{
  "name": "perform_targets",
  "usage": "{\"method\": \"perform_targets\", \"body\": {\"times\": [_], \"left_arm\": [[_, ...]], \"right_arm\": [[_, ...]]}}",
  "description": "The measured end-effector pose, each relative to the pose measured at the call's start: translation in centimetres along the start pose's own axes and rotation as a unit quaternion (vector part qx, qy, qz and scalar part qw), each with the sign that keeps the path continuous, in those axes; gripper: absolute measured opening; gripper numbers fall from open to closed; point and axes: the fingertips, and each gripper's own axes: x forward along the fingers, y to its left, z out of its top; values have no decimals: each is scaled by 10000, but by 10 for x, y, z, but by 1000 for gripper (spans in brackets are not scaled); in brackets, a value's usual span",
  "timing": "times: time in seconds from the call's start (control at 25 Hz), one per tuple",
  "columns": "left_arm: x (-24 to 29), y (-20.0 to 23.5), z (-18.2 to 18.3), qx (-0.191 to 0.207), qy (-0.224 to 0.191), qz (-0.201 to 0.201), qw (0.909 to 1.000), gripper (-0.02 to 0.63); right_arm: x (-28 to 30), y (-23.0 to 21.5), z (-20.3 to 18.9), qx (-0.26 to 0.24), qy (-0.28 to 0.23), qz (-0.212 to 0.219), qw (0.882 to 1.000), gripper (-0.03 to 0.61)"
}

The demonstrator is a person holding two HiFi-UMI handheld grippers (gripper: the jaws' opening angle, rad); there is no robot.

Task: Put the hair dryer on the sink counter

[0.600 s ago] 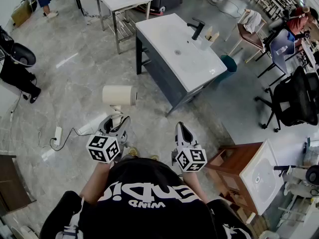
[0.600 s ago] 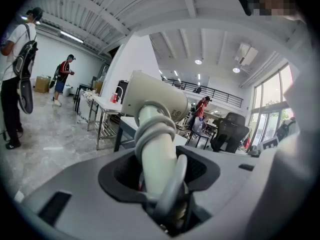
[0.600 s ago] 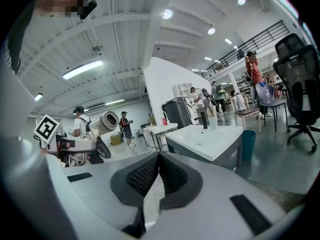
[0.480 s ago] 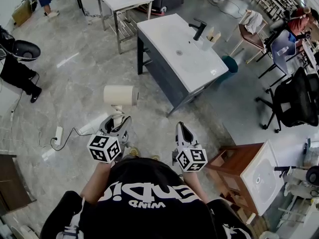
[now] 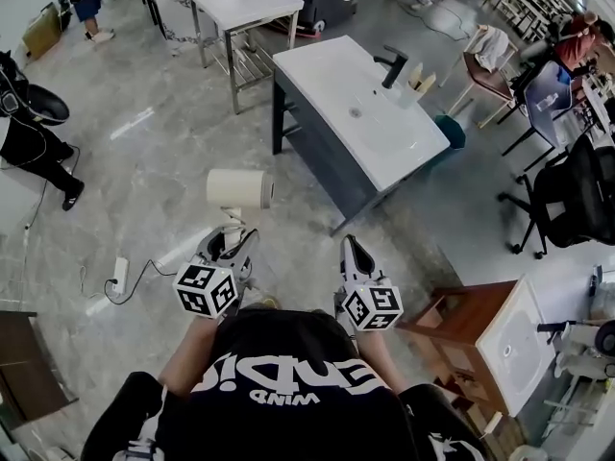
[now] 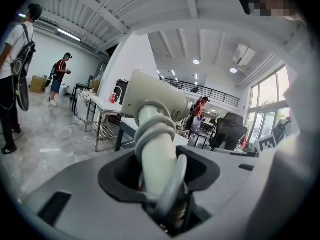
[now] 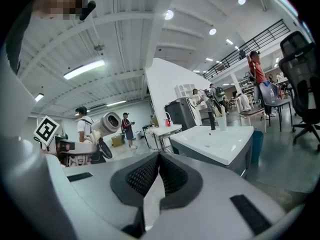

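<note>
A grey marbled floor (image 5: 163, 152) is lying wide and bare in the head view, leaving open room up to the white sink counter (image 5: 404, 147). The left gripper (image 5: 229, 238) is carrying the cream hair dryer (image 5: 235, 188) upright, well short of the counter's near edge. Upside-down lettering on the black shirt (image 5: 288, 392) is showing "WIND". In the left gripper view, the jaws are clamping the cord-wrapped handle. In the right gripper view, the right gripper (image 7: 159, 156) is keeping its jaws together, empty.

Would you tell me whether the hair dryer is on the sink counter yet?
Not yet: the left gripper grips the hair dryer by its handle, short of the sink counter.
</note>
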Motion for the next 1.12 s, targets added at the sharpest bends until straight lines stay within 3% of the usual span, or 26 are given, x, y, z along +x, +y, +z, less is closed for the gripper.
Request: {"method": "perform_targets", "body": {"times": [0.4, 1.12], "left_arm": [[16, 34, 14, 65, 70, -310, 9995, 212], [120, 81, 47, 118, 241, -389, 9989, 212]], "right_arm": [[37, 19, -2, -66, -38, -192, 9998, 24], [144, -38, 10, -41, 67, -319, 9995, 23]]}}
